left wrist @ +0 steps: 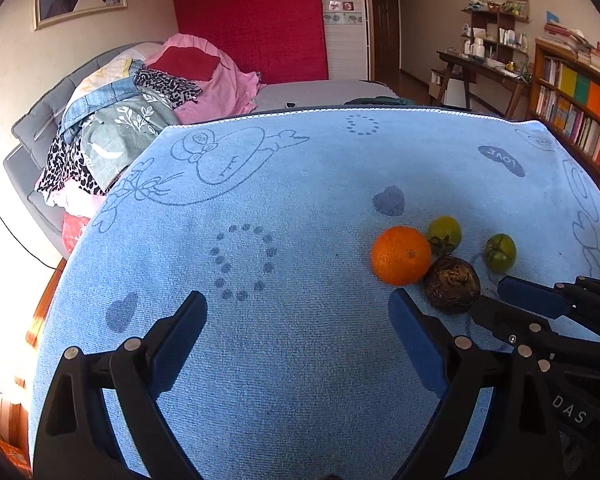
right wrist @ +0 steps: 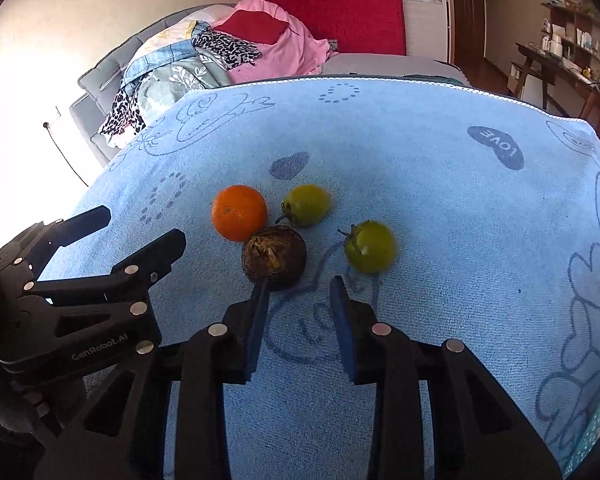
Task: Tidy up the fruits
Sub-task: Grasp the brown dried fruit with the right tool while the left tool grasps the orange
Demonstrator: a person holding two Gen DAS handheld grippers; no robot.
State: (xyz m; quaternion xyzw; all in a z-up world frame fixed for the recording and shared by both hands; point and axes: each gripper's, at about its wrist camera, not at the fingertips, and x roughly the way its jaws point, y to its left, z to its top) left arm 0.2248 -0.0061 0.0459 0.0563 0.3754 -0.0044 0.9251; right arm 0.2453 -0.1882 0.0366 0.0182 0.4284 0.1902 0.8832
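The jaws of the right gripper (right wrist: 300, 308) are held moderately spread and empty, one tip just touching the dark brown fruit (right wrist: 274, 259). The left gripper (left wrist: 298, 322) is spread wide over bare blue towel (left wrist: 300, 184). On this surface an orange (right wrist: 239, 212) and two green tomatoes (right wrist: 308, 204) (right wrist: 370, 246) are clustered. The tomatoes are judged light, smooth, bruisable; they should be gripped gently across the middle.
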